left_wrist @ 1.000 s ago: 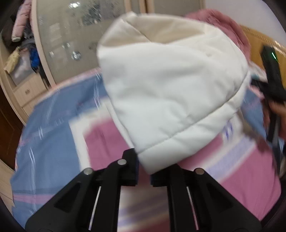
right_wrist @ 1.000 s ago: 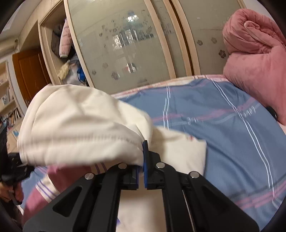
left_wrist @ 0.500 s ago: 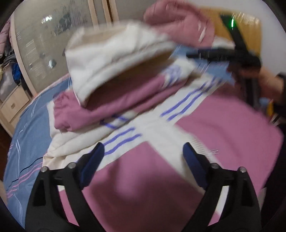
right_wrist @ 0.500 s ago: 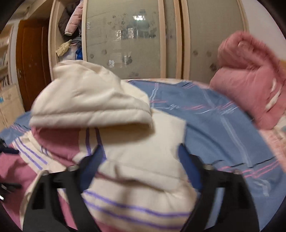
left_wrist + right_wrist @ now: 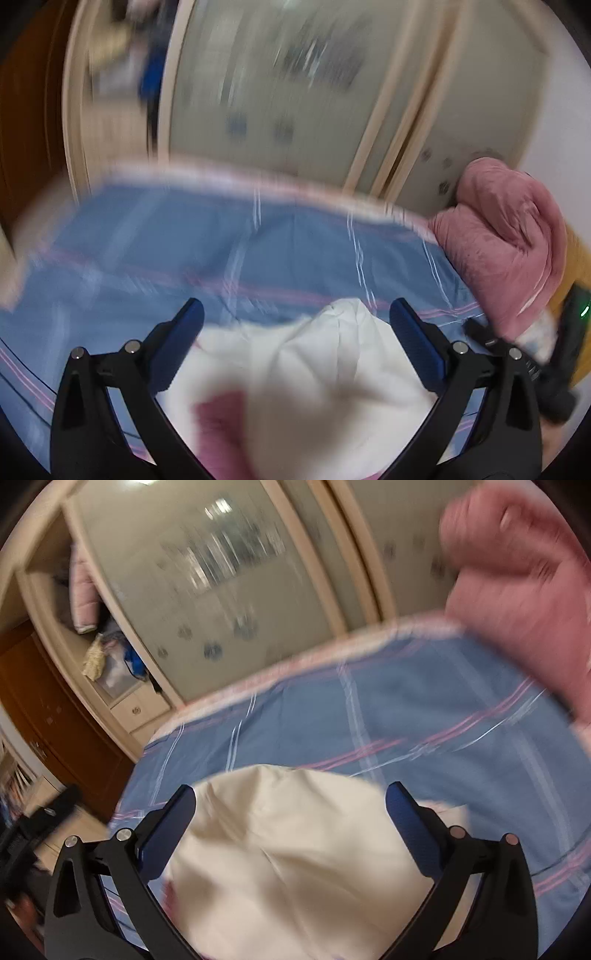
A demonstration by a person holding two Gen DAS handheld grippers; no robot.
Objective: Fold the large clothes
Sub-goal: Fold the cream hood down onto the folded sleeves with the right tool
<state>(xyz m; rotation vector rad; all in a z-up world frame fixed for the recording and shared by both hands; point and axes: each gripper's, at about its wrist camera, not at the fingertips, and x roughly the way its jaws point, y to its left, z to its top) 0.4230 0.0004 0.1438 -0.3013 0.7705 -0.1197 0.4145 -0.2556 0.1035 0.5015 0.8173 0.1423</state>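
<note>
A folded pink quilt [image 5: 506, 240] sits at the bed's far right corner, wardrobe doors [image 5: 229, 590] behind. The cream-and-pink garment [image 5: 314, 384] lies on the blue bedsheet [image 5: 184, 251]. Left gripper [image 5: 295, 332] and right gripper [image 5: 290, 812] point downward above it; jaws have just been opening, now spread wide, pinching nothing

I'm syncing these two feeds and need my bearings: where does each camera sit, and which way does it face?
Left wrist: on the left gripper, angled down over the cream garment and blue bed toward the wardrobe; its open fingers show, the other gripper at right.
Right wrist: on the right gripper, same downward angle; open fingers frame the garment.
Shared: garment, bed, wardrobe, pink quilt.
</note>
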